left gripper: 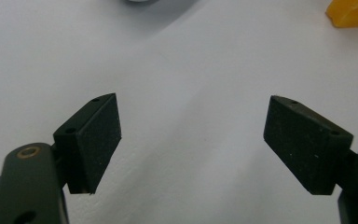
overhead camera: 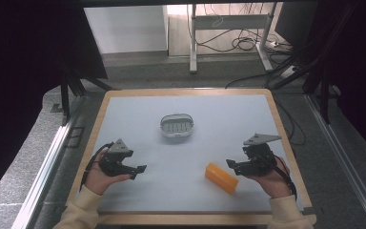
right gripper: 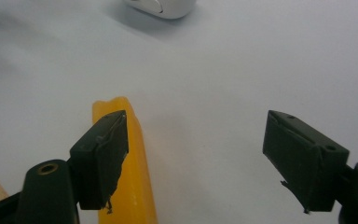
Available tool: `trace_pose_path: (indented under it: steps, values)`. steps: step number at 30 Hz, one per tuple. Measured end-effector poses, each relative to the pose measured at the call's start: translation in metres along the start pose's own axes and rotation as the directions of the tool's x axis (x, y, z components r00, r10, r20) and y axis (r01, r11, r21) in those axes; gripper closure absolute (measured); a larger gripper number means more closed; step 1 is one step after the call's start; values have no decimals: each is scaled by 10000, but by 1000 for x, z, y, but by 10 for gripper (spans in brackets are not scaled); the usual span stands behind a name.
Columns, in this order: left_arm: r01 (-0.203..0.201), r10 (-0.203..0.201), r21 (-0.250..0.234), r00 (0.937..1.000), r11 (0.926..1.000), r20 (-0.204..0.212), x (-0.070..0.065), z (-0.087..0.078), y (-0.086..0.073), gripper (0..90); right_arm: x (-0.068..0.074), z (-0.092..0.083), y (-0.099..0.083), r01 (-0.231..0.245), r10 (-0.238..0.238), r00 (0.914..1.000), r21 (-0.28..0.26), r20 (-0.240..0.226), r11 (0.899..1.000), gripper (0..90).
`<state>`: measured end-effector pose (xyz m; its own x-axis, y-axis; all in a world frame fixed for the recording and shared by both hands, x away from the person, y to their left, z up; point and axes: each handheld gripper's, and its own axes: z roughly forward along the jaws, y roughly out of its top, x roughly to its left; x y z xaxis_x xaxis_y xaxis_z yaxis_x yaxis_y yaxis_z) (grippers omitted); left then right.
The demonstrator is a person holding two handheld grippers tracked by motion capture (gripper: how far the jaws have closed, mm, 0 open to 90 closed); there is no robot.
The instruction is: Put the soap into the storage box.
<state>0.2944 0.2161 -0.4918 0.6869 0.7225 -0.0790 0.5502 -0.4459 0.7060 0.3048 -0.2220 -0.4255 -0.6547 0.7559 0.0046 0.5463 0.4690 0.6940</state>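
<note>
Your left gripper (overhead camera: 140, 171) sits near the table's (overhead camera: 248, 114) left edge with its jaws spread wide and nothing between them, bare white surface beneath. Your right gripper (overhead camera: 230, 166) is just as wide and holds nothing. The yellow block (overhead camera: 221, 178) lies flat just beside it, toward the table's middle; in the right gripper view the block (right gripper: 133, 186) passes behind the left-hand jaw, and you can't quite tell whether they touch. The small white basket (overhead camera: 177, 126) stands farther out at mid-table, well apart from both grippers.
</note>
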Motion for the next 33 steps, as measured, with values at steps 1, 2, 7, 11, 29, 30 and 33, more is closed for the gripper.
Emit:
trace_pose_path:
  steps: [1,2,7,11,29,30,33]
  values:
    - [0,0,0,10000,10000,0,0,0,0,188,0,0,0,0,0,10000,0,0,10000,231]
    - [-5,5,-10,10000,10000,5,0,0,0,188,1,0,2,11,-11,10000,68,-52,10000,238]
    - [-11,12,19,10000,10000,-9,-1,0,0,188,12,5,11,333,-319,9991,461,-291,9984,262]
    - [-2,2,19,10000,10000,-14,-1,0,1,188,16,9,13,407,-374,9982,724,-461,9965,277]
    - [-41,42,-113,10000,9999,47,-1,-2,2,186,41,41,4,1294,-1047,9876,2291,-1169,9648,369]
    - [-41,42,-113,10000,9999,47,-1,-2,2,186,42,44,3,1326,-1060,9874,2488,-1177,9594,379]
    - [-44,44,-113,10000,9999,44,-1,-2,2,186,42,47,2,1408,-1126,9865,2639,-1189,9542,392]
